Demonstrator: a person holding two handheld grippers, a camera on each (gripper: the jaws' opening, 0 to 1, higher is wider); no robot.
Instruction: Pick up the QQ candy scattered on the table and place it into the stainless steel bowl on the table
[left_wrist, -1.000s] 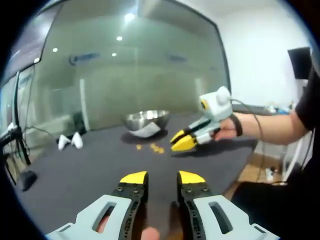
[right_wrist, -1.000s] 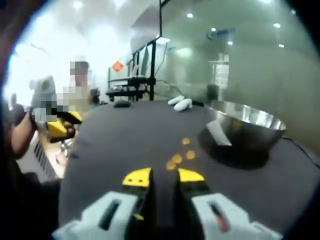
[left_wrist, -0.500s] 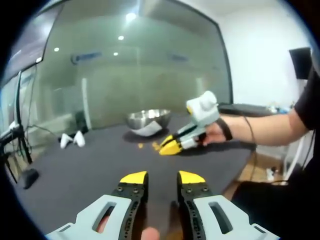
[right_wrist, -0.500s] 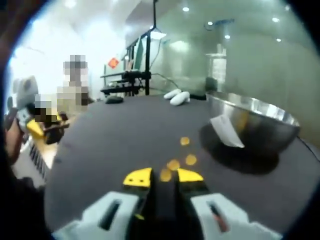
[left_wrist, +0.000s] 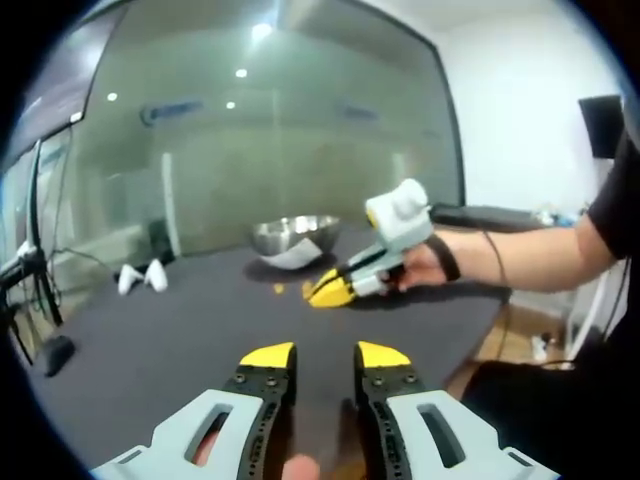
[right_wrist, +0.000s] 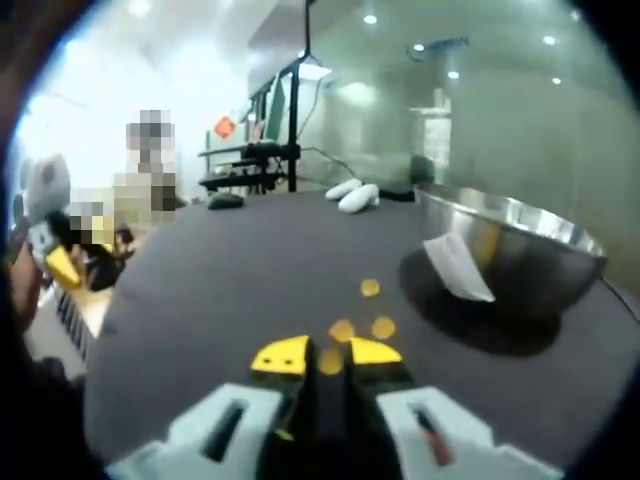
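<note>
Right tool (right_wrist: 329, 353) low on the dark desk (right_wrist: 200, 290), jaws narrowly apart around one QQ candy (right_wrist: 330, 361), not clamped yet. 3 more candies (right_wrist: 370, 288) nearby, near stainless steel bowl (right_wrist: 520, 250). Left tool (left_wrist: 325, 355) idle, jaws apart, holding nothing. Task barely begun; candies left.

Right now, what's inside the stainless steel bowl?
The stainless steel bowl shows mostly its outer wall, with a white label. Its rim hides the inside, so any contents cannot be seen. Three yellow candies lie on the table beside it.
</note>
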